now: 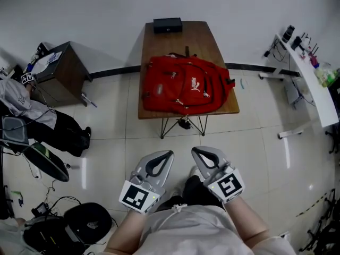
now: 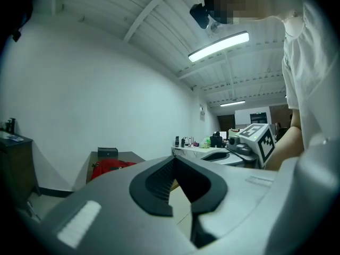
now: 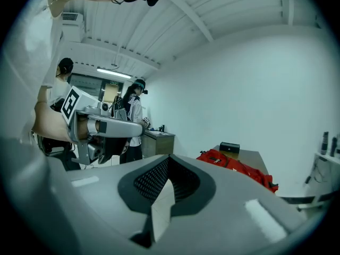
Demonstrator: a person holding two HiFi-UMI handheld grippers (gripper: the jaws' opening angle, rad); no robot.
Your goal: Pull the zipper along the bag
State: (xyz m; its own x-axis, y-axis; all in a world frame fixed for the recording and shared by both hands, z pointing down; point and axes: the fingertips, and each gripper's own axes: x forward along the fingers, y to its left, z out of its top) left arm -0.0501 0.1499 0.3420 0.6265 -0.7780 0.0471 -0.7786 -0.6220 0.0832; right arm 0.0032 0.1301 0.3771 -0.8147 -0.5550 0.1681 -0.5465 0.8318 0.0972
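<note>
**Claws idle, red backpack waits across the floor**

The left claw (image 1: pixel 168 154) and the right claw (image 1: pixel 195 151) are both clenched tip to tip on nothing. They are held side by side at the person's waist, above pale floor tiles. Each gripper view shows only floor through the loop behind its closed tips.

Well ahead of them, a red backpack (image 1: pixel 186 84) lies flat, face up, on a narrow wooden counter (image 1: pixel 204 36). Its long axis runs crosswise to the counter, left to right in the head view. It fills the near end, and its right end reaches slightly past the counter's edge. A small black piece (image 1: pixel 229 82) shows at that right end. Dark zipper lines curve over the rounded front panels, and a white logo sits near the middle.

A black box (image 1: pixel 167 25) rests at the counter's far end, apart from the bag. A dark cabinet (image 1: pixel 61 70) stands to the left and a white desk (image 1: pixel 311 84) to the right.
</note>
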